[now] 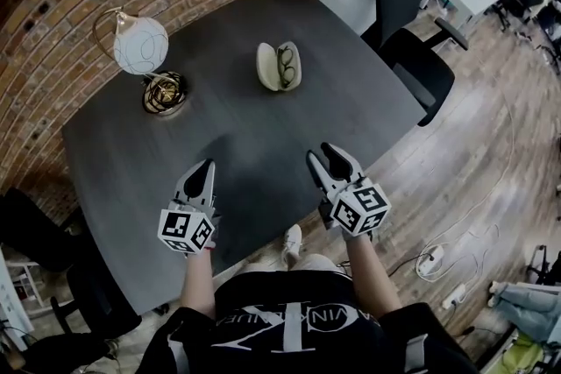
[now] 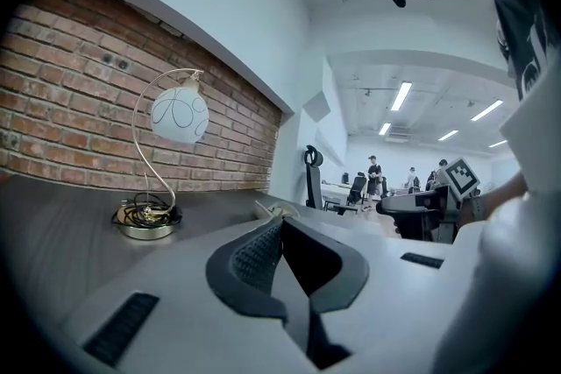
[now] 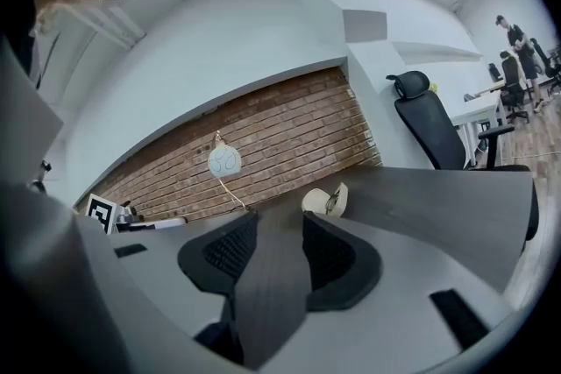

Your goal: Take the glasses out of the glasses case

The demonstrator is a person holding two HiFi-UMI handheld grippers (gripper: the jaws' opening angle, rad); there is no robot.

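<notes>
Open case (image 1: pixel 270 66) with glasses (image 1: pixel 286 66) far on table (image 1: pixel 263 136), lamp (image 1: pixel 140 45) left, left gripper (image 1: pixel 206 165) jaws together, right gripper (image 1: pixel 322 155) jaws apart, empty.

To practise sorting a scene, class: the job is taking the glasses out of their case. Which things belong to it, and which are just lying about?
Belong to the job: open glasses case; glasses lying in it; left claw; right claw.

Lying about: globe lamp; office chair; the table only carries things.

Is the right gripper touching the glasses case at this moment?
Apart. The head view shows bare table between the right gripper and the open glasses case.
</notes>
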